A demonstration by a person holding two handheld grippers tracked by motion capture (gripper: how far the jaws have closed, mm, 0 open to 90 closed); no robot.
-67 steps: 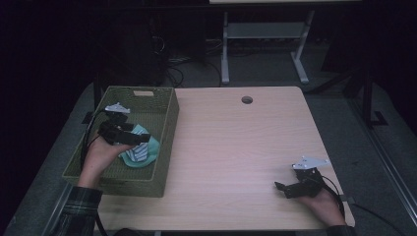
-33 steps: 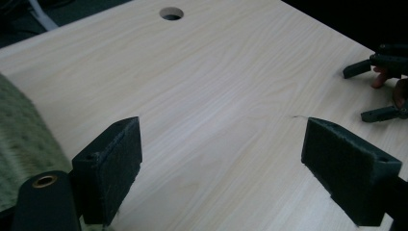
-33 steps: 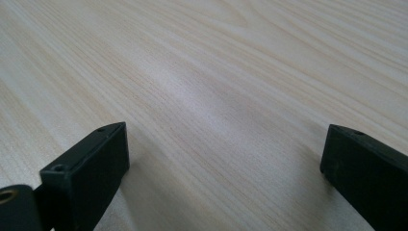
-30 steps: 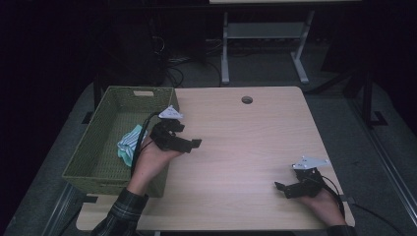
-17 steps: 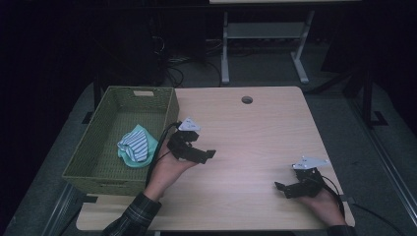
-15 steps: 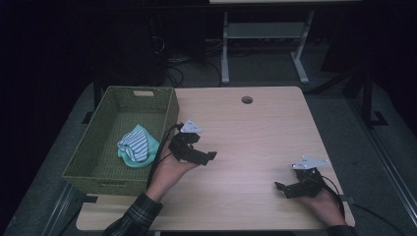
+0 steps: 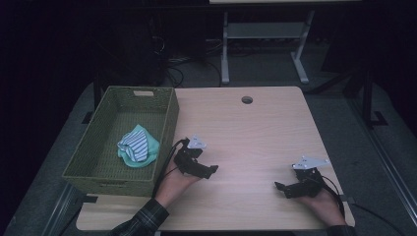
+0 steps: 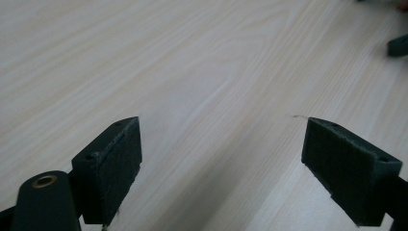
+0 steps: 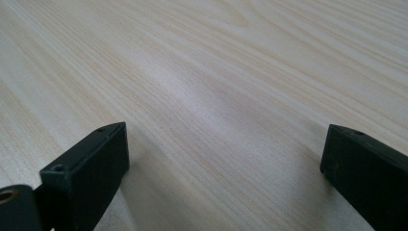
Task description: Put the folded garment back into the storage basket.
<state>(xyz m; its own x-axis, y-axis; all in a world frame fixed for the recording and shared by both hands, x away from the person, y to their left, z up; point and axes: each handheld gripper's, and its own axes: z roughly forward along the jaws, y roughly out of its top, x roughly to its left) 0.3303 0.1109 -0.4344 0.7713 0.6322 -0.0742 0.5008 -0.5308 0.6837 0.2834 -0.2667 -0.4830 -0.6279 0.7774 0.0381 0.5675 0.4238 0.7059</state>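
Observation:
A green woven basket [image 7: 164, 129] stands at the table's left edge with a teal and striped cloth [image 7: 137, 146] lying inside it. My left gripper [image 7: 209, 171] rests low on the wooden table [image 7: 255, 132] just right of the basket, open and holding nothing; in the left gripper view its jaws stand wide apart over bare wood [image 8: 219, 156]. My right gripper [image 7: 280, 188] sits near the table's front right corner, also open, with nothing but wood [image 9: 223, 163] between its fingers.
A round cable hole [image 7: 247, 100] is near the table's far edge. Beyond the table stand a white desk frame [image 7: 265, 34] and cables on the dark floor. The right gripper's tip [image 8: 398, 45] shows far off in the left gripper view.
My left gripper left the cloth in the basket, came out over the basket's right wall and moved down to the table in front. The right gripper stayed still.

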